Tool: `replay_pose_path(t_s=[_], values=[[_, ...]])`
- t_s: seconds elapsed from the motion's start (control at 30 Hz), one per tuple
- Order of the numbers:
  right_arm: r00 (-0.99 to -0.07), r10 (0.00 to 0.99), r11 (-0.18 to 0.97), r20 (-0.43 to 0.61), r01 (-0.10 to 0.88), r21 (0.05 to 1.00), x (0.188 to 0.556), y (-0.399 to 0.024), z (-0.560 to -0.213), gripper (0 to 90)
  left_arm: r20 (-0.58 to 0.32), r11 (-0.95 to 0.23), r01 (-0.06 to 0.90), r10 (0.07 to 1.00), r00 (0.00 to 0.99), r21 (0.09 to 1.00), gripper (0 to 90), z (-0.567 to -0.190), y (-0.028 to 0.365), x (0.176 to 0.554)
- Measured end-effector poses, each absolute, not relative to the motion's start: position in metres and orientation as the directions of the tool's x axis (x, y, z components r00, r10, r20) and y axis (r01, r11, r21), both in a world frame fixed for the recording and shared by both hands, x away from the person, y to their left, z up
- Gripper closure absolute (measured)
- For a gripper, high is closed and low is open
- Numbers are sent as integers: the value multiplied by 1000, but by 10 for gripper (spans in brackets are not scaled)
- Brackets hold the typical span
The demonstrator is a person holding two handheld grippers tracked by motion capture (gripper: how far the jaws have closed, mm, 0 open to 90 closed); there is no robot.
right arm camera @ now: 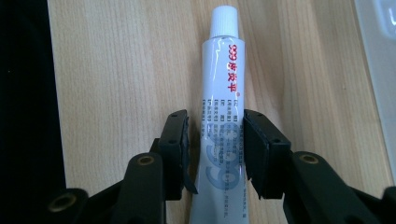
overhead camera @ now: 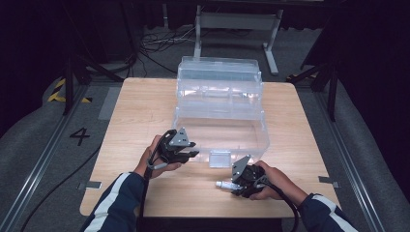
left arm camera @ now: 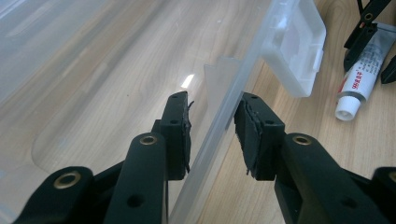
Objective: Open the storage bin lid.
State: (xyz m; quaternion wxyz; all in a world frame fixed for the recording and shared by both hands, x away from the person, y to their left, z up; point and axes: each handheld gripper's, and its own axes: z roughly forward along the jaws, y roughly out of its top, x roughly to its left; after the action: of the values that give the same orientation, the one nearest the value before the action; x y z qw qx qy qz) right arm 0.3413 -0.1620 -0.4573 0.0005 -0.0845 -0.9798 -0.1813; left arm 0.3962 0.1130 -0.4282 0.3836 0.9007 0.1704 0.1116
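The white tube (right arm camera: 222,112) lay flat on the wooden bench (overhead camera: 145,111), just in front of the clear plastic box (overhead camera: 220,104). The right gripper (right arm camera: 215,149) had its fingers on both sides of the tube, touching it. The left gripper (left arm camera: 212,135) had its fingers around the box's front wall, a little apart from it.

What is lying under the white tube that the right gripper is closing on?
Under the white tube is the bare wooden table; the tube lies flat on it between the right gripper jaws. The strip of wood directly beneath the tube is covered, so anything there cannot be seen.
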Motion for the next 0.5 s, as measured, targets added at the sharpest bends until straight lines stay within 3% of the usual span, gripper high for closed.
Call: replay_pose_path(t_s=[0.13, 0.37, 0.5], values=[[-988, 148, 940, 31, 151, 305, 344, -157, -455, 685, 79, -634, 203, 387, 919, 746, 631, -420, 119, 392], [-989, 145, 954, 39, 150, 259, 343, -160, -453, 698, 111, -630, 177, 390, 914, 756, 604, -411, 133, 383], [-990, 141, 955, 31, 144, 260, 344, -161, -453, 702, 115, -622, 192, 420, 900, 759, 523, -405, 143, 374]])
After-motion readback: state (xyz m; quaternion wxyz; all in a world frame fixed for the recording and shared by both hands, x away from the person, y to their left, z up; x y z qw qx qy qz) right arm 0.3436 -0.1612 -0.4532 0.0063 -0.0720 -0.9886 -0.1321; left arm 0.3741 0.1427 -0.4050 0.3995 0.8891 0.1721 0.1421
